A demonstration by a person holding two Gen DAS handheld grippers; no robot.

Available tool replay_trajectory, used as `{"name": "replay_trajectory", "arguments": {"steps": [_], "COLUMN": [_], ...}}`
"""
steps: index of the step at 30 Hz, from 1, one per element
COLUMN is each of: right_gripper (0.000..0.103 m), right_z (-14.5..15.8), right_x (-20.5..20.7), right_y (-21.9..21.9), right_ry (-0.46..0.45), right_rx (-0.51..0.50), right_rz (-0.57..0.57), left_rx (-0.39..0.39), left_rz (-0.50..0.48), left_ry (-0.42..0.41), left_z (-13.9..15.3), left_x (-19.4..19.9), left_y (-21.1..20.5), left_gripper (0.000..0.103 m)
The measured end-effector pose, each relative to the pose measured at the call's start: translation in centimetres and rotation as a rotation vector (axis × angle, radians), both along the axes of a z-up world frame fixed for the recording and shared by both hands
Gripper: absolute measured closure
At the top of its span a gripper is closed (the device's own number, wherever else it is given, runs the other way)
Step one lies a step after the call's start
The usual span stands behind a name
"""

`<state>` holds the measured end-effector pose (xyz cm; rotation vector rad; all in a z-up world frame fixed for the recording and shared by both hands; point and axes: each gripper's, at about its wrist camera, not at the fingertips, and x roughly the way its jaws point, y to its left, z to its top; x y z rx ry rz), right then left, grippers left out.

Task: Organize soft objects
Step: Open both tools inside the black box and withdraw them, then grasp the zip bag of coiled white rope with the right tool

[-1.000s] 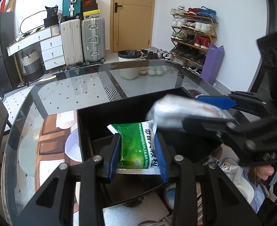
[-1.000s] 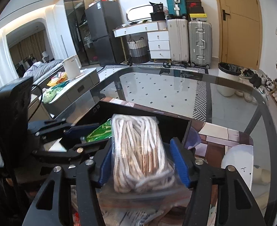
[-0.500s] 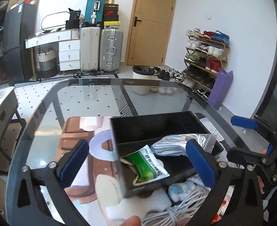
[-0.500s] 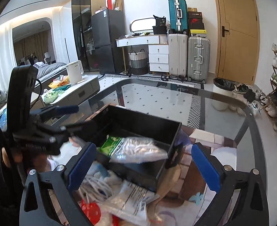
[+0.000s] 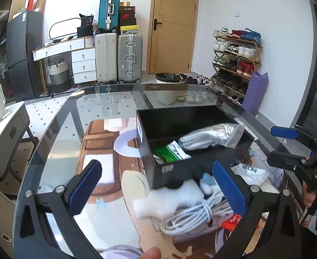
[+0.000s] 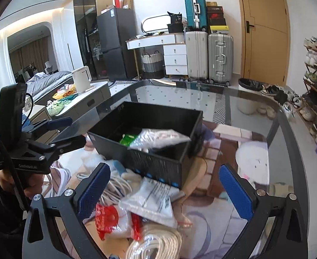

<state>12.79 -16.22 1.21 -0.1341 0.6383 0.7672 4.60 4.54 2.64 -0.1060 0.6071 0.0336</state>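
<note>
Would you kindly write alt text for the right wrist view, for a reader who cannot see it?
An open, empty right gripper hovers over a glass table, facing a black box holding a green packet and a clear bag. Packets and coiled cords lie before the box.

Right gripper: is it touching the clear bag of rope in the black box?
Apart. The right wrist view shows the right gripper open and empty, short of the bag of rope in the black box.

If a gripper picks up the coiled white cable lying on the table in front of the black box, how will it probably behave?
The white cable will probably be floppy: it is a loose bundle of thin loops. Loops may sag or slip out if only a few are pinched. It looks light, so it would likely drag along rather than resist a push.
</note>
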Motion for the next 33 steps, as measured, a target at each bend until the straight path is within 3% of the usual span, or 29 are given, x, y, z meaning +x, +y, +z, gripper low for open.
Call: {"name": "replay_trajectory", "arguments": {"steps": [19, 33], "right_gripper": [0.001, 0.001], "right_z": [-4.2, -7.0], "right_x": [-3.5, -5.8], "right_y": [-4.0, -3.1], "right_ry": [0.098, 0.141], "right_rx": [-0.07, -0.133], "right_rz": [-0.068, -0.009], "left_rx": [0.012, 0.015], "left_rz": [-0.089, -0.098], "left_ry": [0.007, 0.021], "left_z": [-1.9, -2.5], "left_x": [-1.4, -1.5], "left_y": [-2.7, -2.5], "left_gripper": [0.0, 0.0]}}
